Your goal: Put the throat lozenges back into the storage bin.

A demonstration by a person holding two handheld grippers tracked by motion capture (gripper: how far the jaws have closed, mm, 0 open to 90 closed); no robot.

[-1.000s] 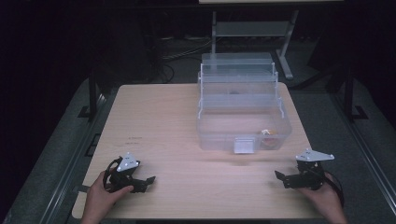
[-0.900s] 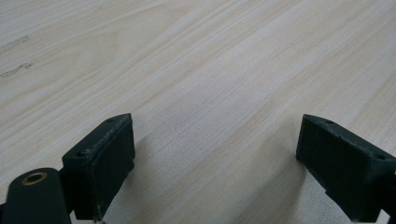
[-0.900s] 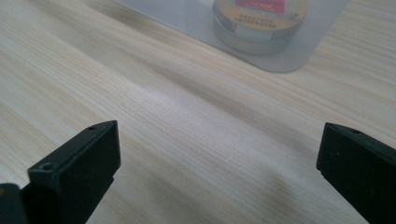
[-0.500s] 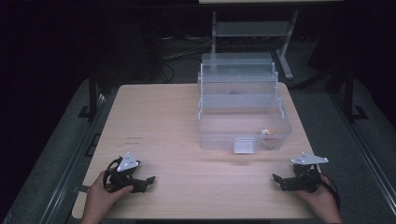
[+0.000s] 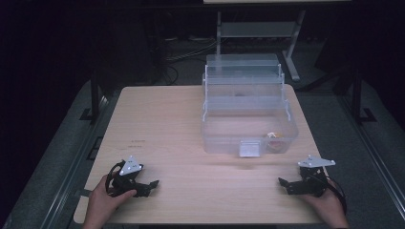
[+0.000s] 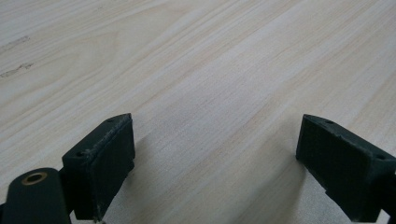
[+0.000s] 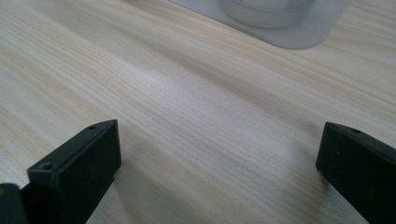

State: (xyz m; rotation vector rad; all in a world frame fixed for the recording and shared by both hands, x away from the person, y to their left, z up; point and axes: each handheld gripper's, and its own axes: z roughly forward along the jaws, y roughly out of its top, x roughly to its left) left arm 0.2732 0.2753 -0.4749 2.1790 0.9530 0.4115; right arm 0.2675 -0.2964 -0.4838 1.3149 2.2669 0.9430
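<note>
Small orange item (image 5: 275, 137) in box (image 5: 248, 114): unidentifiable

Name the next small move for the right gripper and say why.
Probably ease the right gripper forward toward the white latch on the clear plastic box. Its jaws stand wide open over bare wooden table with nothing between them, and the box sits just ahead.

High overview; tool cameras near tabletop (image 5: 191, 124)

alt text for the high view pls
A person's hands rest two open black claws on a pale wooden table, the left claw and the right claw both at its near edge. A clear plastic tiered box stands open beyond them.
</note>
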